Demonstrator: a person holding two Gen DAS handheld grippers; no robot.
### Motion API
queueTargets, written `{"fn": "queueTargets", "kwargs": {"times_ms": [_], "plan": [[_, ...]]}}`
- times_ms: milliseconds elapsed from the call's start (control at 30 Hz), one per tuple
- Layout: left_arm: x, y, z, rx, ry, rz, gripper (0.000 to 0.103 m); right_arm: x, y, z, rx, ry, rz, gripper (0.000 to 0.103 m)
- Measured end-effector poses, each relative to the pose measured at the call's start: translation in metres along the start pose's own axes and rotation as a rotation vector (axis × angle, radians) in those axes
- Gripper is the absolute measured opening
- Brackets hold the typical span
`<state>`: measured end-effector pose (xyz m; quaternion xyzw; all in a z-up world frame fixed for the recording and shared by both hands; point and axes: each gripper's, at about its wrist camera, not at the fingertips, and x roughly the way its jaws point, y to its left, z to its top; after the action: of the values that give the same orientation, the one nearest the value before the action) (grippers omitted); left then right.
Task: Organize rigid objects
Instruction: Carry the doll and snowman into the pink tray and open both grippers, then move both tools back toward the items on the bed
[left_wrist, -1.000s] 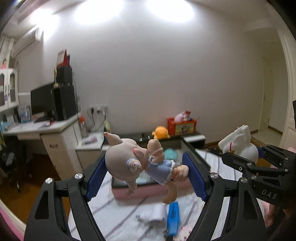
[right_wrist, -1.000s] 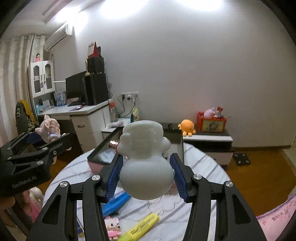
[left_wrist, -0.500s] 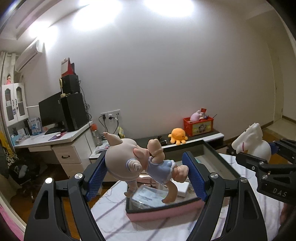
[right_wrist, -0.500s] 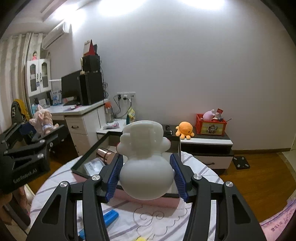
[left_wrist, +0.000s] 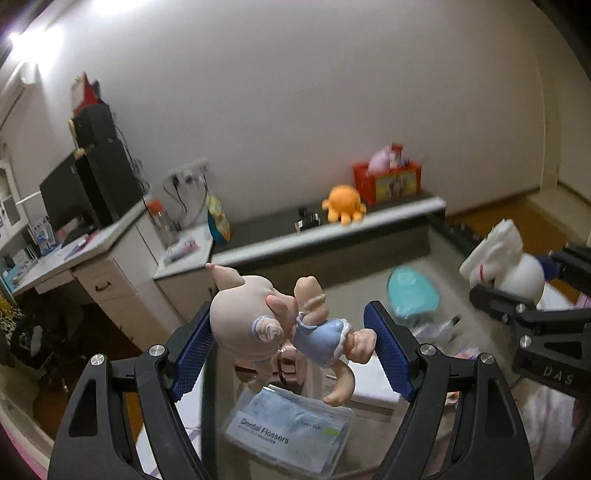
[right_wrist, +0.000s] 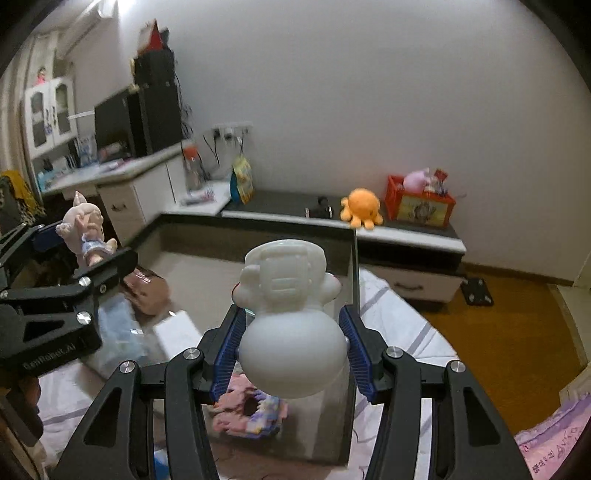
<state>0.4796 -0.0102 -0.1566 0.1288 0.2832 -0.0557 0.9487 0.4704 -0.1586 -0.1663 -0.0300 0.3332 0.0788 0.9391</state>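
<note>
1. Both grippers have swung in and dipped compared with a second ago: then the clear open-top storage box with the pink base sat ahead on the striped table; now both wrist views look down into it.
2. Left gripper is clamped on the pink pig-faced doll in a blue dress, head against one blue pad, legs towards the other. Jaw gap is unchanged over the second. The doll hangs above a packet labelled "Dental Flossers" lying in the box.
3. Right gripper is clamped on the white plastic snowman-shaped figurine, pads on its round belly, over the box's near right corner. Gap unchanged too.
4. Already in the box: a teal rounded case, a white flat box, a pink-brown item, blurred.
5. My read: transport is done, release is next. Neither toy is down yet.
6. Risk: the doll is held across head and legs, so it may tumble onto the packet.
</note>
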Motion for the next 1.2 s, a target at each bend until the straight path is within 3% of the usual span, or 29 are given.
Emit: {"fn": "queueTargets", "kwargs": {"times_ms": [67,200,333,400,467,500,833,900,933,1200], "plan": [[0.011,-0.002,-0.002,0.002,0.02,-0.004,0.083,0.014,-0.004,-0.001,-0.003,0.045,-0.021,0.054],[0.011,0.001,0.001,0.001,-0.007,0.033,0.101,0.026,-0.007,-0.005,-0.004,0.07,-0.022,0.054],[-0.002,0.006,0.003,0.005,-0.032,0.054,0.103,0.026,-0.002,-0.006,-0.016,0.072,-0.036,0.056],[-0.014,0.012,0.003,-0.01,-0.051,0.062,0.103,0.021,-0.001,-0.005,-0.011,0.058,-0.032,0.063],[-0.029,0.018,0.002,-0.028,-0.071,0.056,0.103,0.01,0.001,-0.004,-0.012,0.031,-0.024,0.084],[-0.038,0.021,0.001,-0.036,-0.084,0.055,0.103,0.007,0.001,-0.003,-0.017,0.02,-0.034,0.084],[-0.153,0.039,-0.03,-0.104,-0.247,0.092,0.103,-0.11,0.019,-0.017,0.009,-0.169,0.01,0.085],[-0.174,0.038,-0.041,-0.113,-0.266,0.105,0.103,-0.133,0.026,-0.025,0.012,-0.205,0.022,0.09],[-0.188,0.037,-0.048,-0.123,-0.28,0.1,0.103,-0.144,0.03,-0.03,0.013,-0.215,0.028,0.103],[-0.257,0.024,-0.089,-0.166,-0.344,0.065,0.103,-0.226,0.055,-0.074,-0.003,-0.326,0.016,0.103]]}}
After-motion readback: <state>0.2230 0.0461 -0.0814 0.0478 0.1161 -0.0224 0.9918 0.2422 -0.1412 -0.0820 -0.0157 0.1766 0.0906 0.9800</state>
